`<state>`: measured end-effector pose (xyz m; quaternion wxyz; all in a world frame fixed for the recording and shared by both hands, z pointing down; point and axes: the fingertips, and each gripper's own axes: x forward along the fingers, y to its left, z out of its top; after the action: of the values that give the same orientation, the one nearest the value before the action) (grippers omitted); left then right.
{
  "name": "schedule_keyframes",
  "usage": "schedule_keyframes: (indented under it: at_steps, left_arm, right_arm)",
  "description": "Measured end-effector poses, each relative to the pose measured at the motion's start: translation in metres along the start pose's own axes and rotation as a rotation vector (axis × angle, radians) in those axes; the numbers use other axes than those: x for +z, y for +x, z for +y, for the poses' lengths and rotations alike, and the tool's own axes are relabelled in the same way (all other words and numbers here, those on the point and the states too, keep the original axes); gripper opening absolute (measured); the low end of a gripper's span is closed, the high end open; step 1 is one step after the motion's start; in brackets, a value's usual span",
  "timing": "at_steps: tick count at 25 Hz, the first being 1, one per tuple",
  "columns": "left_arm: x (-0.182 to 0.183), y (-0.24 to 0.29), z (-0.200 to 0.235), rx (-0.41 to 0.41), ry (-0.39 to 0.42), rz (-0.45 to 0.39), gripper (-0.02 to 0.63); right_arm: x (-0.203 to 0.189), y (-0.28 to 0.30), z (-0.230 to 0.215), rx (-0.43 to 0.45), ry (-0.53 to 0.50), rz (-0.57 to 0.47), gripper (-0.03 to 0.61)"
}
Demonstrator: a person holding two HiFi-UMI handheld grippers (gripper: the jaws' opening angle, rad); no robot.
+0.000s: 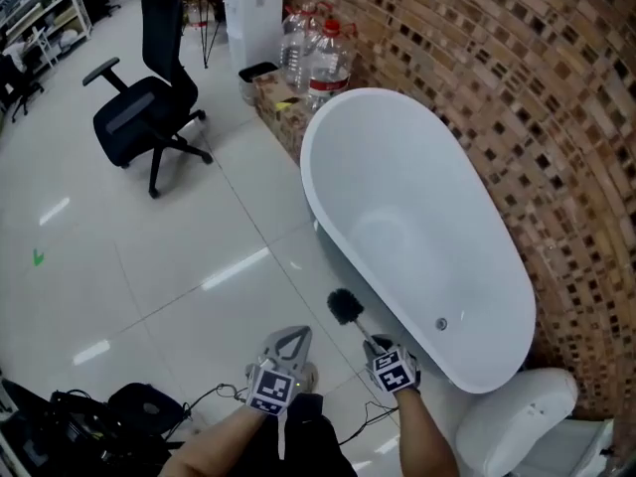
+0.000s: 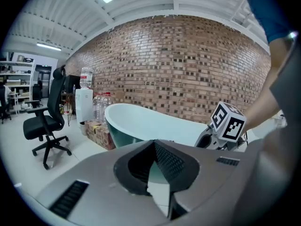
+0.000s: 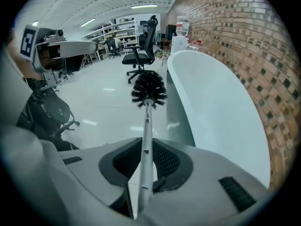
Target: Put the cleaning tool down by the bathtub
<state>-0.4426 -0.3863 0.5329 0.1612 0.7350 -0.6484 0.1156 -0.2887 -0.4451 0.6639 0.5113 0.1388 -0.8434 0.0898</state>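
Observation:
The cleaning tool is a toilet brush with a black bristle head [image 1: 345,306] [image 3: 148,88] and a pale grey handle [image 3: 146,140]. My right gripper [image 1: 377,347] [image 3: 147,147] is shut on that handle, and the brush points away from me over the floor beside the white bathtub [image 1: 417,217] [image 3: 211,107]. The brush head hangs close to the tub's outer wall, near its drain end. My left gripper [image 1: 291,337] [image 2: 154,146] sits just left of the right one, shut with nothing in it. The left gripper view shows the tub [image 2: 141,121] and the right gripper's marker cube [image 2: 228,121].
A brick wall [image 1: 517,87] runs behind the tub. Past the tub's far end stand water bottles [image 1: 318,58], a cardboard box [image 1: 278,102] and a white appliance [image 1: 253,13]. A black office chair [image 1: 144,117] stands far left. A white toilet [image 1: 527,420] is lower right; a black bag with cables [image 1: 139,410] lower left.

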Motion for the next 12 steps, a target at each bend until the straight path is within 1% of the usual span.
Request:
schedule_keyframes:
  at_steps: [6,9,12]
  left_arm:
    - [-0.111,0.052,0.018,-0.022,-0.031,0.058,0.000]
    - [-0.146,0.065,0.024,-0.016,-0.053,0.075,0.000]
    - [-0.166,0.074,0.030,-0.012,-0.071,0.072,0.000]
  right_arm:
    - [-0.037,0.136,-0.009,0.037,0.001,0.069,0.084]
    - [-0.057,0.183,-0.016,0.028,-0.003,0.110,0.084]
    - [-0.079,0.227,-0.027,0.021,-0.006,0.157,0.084]
